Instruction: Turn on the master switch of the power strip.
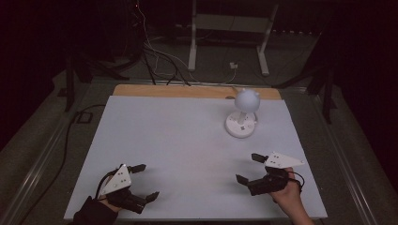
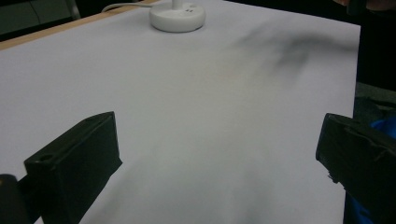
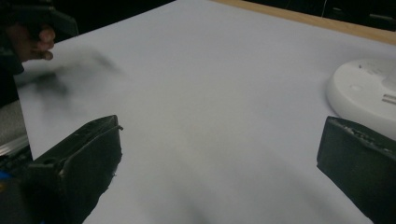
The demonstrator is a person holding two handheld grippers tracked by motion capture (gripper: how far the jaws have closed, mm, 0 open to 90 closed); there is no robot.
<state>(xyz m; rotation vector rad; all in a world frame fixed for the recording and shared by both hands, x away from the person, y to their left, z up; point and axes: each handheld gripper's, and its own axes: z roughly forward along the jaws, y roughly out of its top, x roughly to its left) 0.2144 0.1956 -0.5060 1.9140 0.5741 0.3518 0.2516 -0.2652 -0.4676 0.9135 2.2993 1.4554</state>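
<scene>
The left hand-held gripper [image 1: 142, 182] hovers low over the near left of the table [image 1: 178, 140], jaws spread wide and holding nothing. The right hand-held gripper [image 1: 248, 168] does likewise at near right. The white lamp [image 1: 242, 115] stands beyond it, well apart.

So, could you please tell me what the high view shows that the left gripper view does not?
The high view alone gives the lamp's round white head, both grippers whole, left and right, each open, and the floor with cables beyond the table.

The left gripper view alone gives a close look along its own two black jaws, spread wide, and a dark shadow on the sheet.

Both show the lamp's round base, its cord, the white sheet and the wooden table edge.
</scene>
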